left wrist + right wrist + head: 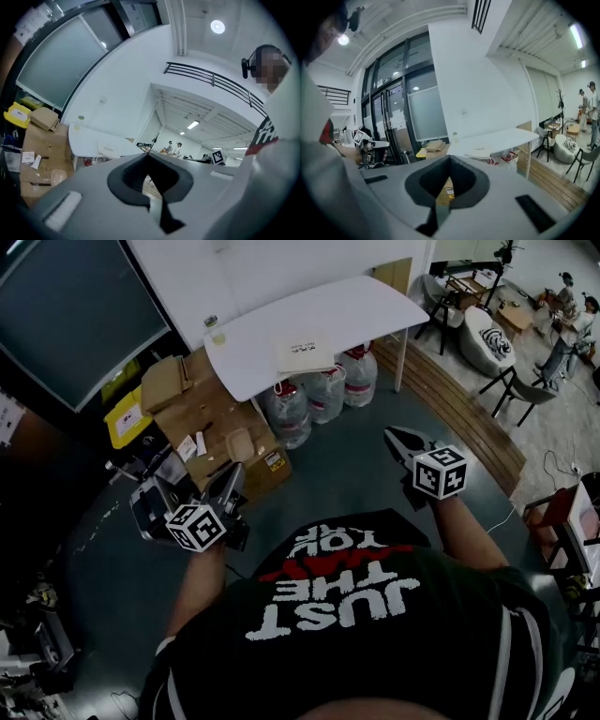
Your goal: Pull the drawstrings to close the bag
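Observation:
A flat pale bag with dark print lies on the white table, well ahead of both grippers. The same bag shows small in the left gripper view, and the bag also appears in the right gripper view. My left gripper is held at waist height, shut and empty, pointing toward the cardboard boxes. My right gripper is also shut with nothing in it, over the dark floor short of the table. In each gripper view the jaws meet with nothing between them: left gripper, right gripper.
Cardboard boxes are stacked left of the table beside a yellow bin. Large water bottles stand under the table. A wooden step and chairs lie to the right, with people beyond.

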`<action>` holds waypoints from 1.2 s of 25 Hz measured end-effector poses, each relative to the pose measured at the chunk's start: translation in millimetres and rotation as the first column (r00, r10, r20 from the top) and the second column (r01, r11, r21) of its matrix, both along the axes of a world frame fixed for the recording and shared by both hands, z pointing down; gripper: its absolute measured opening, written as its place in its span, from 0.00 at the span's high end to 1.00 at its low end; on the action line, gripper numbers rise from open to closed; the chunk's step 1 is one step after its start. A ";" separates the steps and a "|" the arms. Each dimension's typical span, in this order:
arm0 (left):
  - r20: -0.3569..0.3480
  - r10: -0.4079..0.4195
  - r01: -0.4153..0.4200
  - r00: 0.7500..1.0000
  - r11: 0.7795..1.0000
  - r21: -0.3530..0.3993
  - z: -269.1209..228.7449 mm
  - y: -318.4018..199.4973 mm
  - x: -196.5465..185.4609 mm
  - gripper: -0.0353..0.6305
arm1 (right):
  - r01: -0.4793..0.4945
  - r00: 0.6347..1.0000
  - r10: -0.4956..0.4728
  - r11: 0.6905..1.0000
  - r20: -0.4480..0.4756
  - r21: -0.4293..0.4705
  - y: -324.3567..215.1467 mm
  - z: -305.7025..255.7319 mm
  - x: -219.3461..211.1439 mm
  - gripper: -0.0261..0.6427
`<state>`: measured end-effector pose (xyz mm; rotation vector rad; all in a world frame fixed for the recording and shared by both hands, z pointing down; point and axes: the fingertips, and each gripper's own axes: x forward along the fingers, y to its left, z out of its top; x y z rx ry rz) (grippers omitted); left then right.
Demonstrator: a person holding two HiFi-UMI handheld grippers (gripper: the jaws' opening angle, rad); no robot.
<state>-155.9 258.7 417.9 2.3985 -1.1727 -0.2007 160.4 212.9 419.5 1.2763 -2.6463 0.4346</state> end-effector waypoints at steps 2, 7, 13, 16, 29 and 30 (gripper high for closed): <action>0.006 0.002 -0.002 1.000 1.000 0.001 0.5 0.2 3.4 0.95 | -0.001 1.000 0.001 1.000 0.003 0.003 -0.3 -0.1 3.0 0.95; 0.010 0.001 -0.001 1.000 1.000 0.000 -0.1 -6.7 8.0 0.95 | -0.001 1.000 0.001 1.000 0.008 0.008 -9.0 -0.8 7.1 0.95; 0.008 -0.011 0.012 1.000 1.000 -0.007 -0.1 -17.6 11.3 0.95 | 0.003 1.000 -0.003 1.000 0.024 0.003 -20.9 -1.2 14.3 0.95; 0.007 -0.017 0.017 1.000 1.000 -0.008 -0.9 -22.5 20.4 0.95 | 0.013 0.998 -0.013 1.000 0.056 -0.003 -26.5 -3.0 22.3 0.95; -0.018 -0.081 0.081 0.997 0.996 -0.028 8.7 -37.6 85.9 0.95 | 0.044 0.996 -0.044 0.999 0.076 0.000 -52.4 -0.5 100.0 0.95; -0.015 -0.082 0.082 0.997 0.996 -0.032 10.8 -39.2 89.8 0.95 | 0.045 0.996 -0.044 0.999 0.075 -0.004 -55.4 1.9 104.4 0.95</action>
